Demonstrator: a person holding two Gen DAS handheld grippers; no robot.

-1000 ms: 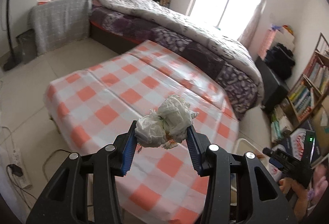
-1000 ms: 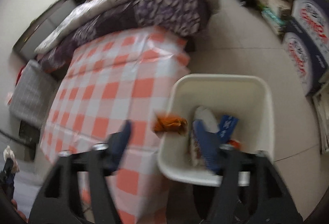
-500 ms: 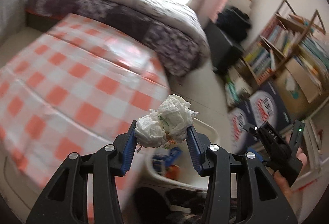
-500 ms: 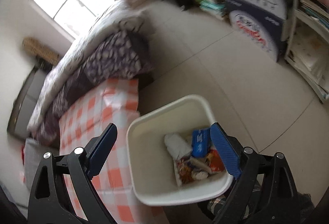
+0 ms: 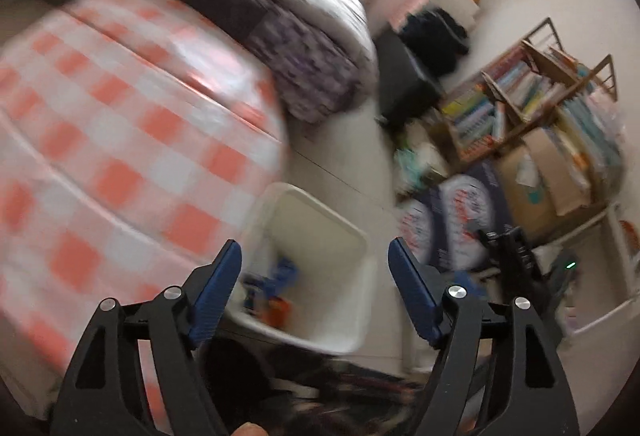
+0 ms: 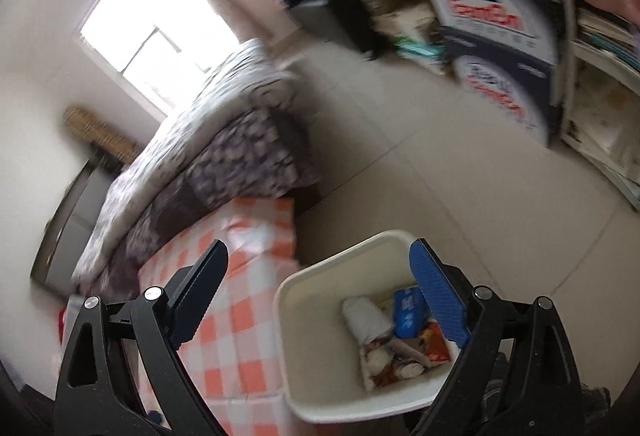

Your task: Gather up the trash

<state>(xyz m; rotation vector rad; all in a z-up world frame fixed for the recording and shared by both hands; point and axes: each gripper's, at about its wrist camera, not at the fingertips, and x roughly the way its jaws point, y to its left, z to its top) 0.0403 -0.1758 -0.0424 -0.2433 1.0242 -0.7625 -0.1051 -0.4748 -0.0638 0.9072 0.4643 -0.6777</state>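
Note:
My left gripper (image 5: 316, 248) hangs over the white trash bin (image 5: 320, 228), its jaws opening with nothing between them. The crumpled tissue wad is no longer in this view. Inside the bin lie a blue packet (image 6: 408, 310), a white crumpled wad (image 6: 366, 316) and colourful wrappers (image 6: 432, 346). My right gripper (image 6: 318, 248) is open and empty above the same bin (image 6: 312, 348), whose rim stands close to the table with the orange-and-white checked cloth (image 6: 240, 316). The left wrist view is blurred by motion.
The checked table (image 5: 100, 155) fills the left side, with a bed and quilt (image 5: 300, 47) behind it. A bookshelf (image 5: 520, 95) and dark printed cartons (image 5: 452, 220) line the right wall. Bare tiled floor (image 6: 460, 195) lies between bin and shelves.
The left gripper swung from the table over to the bin and opened, and the tissue wad left its jaws. The right gripper rolled and stayed open above the bin.

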